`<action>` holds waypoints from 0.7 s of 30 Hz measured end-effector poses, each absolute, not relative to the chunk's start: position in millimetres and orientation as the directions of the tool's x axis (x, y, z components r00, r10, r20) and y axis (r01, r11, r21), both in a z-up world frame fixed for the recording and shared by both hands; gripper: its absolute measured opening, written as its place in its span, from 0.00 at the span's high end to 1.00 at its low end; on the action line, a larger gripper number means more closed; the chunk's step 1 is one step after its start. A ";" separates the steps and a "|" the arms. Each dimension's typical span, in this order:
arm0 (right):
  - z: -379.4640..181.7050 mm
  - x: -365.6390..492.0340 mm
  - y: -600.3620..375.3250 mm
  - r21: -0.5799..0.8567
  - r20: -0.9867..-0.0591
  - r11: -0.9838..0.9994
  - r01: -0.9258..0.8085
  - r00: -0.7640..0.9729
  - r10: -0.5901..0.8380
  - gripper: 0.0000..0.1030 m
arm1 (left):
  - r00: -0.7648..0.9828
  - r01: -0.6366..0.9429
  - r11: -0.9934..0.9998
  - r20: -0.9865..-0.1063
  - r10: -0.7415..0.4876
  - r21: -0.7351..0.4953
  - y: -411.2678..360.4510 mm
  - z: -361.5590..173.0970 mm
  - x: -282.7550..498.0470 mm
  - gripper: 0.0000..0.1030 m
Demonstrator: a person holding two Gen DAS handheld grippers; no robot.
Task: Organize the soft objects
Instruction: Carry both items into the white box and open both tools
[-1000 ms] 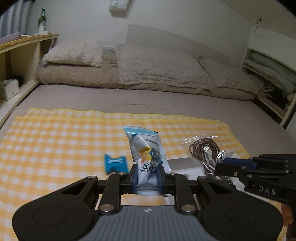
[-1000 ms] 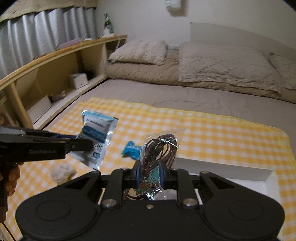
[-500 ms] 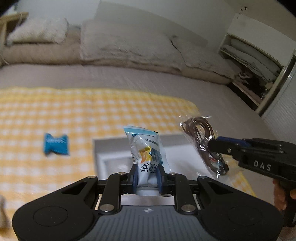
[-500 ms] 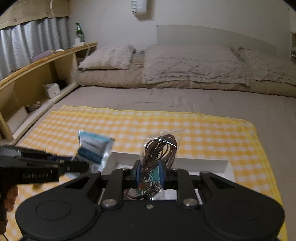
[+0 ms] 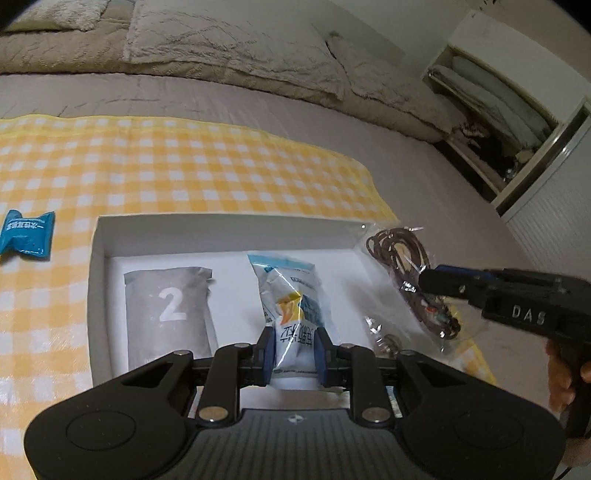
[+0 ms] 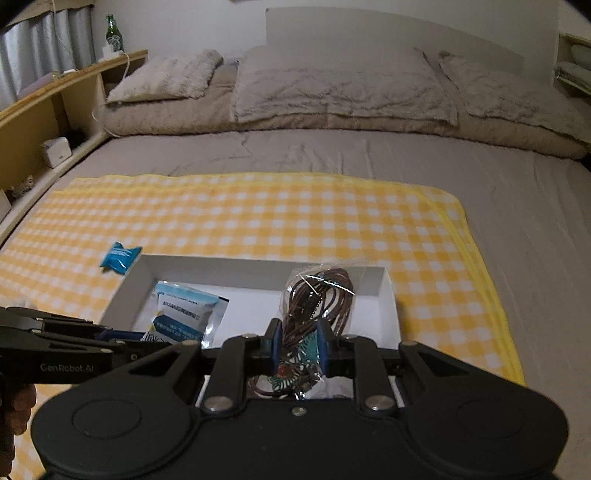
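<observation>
**Two bags over the white box**

I was in a bedroom. A big bed had a grey sheet, and fluffy beige pillows lay along the wall. A wooden shelf ran down one side, with a green bottle on top. A yellow checked cloth was spread on the bed. On the cloth sat a flat white box with low walls.

My left tongs pointed down at the box. A white and blue snack bag stood between the pads, which sat against its bottom end, and the jaws were opening a little. The bag's top leaned out over the box floor.

My right tongs were pinched almost closed on a clear bag of brown cord. That bag stuck up over the right part of the box. The cord was coiled in loops inside the shiny plastic.

A grey pouch with a big white "2" lay flat in the left part of the box. A small blue packet lay on the cloth, just outside the box on its left.
</observation>
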State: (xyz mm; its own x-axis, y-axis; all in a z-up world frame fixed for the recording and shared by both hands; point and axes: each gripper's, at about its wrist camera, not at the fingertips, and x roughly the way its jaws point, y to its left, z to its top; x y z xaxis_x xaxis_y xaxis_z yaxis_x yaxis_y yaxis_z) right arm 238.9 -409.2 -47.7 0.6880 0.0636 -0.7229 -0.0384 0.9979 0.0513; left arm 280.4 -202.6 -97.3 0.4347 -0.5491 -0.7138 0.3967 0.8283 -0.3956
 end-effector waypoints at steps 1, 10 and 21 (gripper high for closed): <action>-50.4 239.8 -409.9 0.050 -0.726 0.998 -0.038 0.685 0.062 0.80 | 0.429 0.404 0.832 -0.724 -0.540 -0.381 -204.2 -99.3 281.7 0.71; -66.5 264.6 -402.9 0.039 -0.737 0.997 -0.059 0.672 0.069 0.80 | 0.485 0.488 0.830 -0.706 -0.516 -0.271 -203.7 -88.5 278.8 0.71; -68.4 269.3 -403.5 0.038 -0.738 0.999 0.005 0.674 0.025 0.69 | 0.437 0.584 0.790 -0.748 -0.500 -0.186 -232.2 -115.3 276.3 0.94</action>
State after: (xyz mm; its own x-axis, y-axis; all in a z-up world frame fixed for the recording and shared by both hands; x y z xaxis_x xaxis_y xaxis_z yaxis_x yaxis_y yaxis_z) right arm 269.3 -403.5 -68.4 0.6744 0.0247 -0.7379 0.0055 0.9992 0.0385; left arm 276.3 -232.2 -115.3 0.4372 -0.4996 -0.7478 0.5843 0.7899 -0.1862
